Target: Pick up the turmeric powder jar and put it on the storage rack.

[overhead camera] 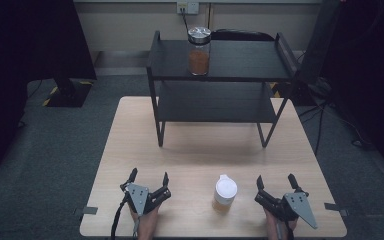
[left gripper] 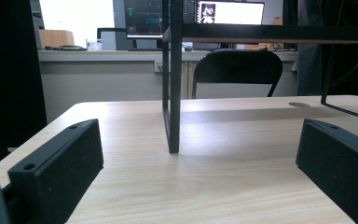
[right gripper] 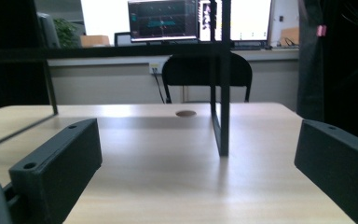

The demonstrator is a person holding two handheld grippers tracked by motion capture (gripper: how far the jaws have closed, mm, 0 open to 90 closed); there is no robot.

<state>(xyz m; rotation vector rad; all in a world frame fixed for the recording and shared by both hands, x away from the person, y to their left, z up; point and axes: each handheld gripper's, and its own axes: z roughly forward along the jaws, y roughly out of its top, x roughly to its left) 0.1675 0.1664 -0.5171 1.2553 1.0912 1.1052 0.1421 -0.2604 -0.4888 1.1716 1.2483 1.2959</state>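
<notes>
Both grippers are sitting at the near edge of the table (overhead camera: 130, 130), jaws pointing away from the person. Left gripper (overhead camera: 149, 178) is resting with jaws spread wide, nothing between them; in its own view the left gripper (left gripper: 196, 154) is looking at bare tabletop and the front left leg of the black shelf rack (overhead camera: 220, 65). Right gripper (overhead camera: 275, 180) is also lying with jaws wide apart, empty; in its own view the right gripper (right gripper: 196, 154) is facing the rack's other front leg. White-lidded cup (overhead camera: 224, 194) with amber contents is standing upright between the two grippers, nearer the right one, just off its left jaw, not touching. Metal-lidded jar (overhead camera: 199, 51) with brownish fill is standing on the rack's top shelf, well ahead of both grippers
</notes>
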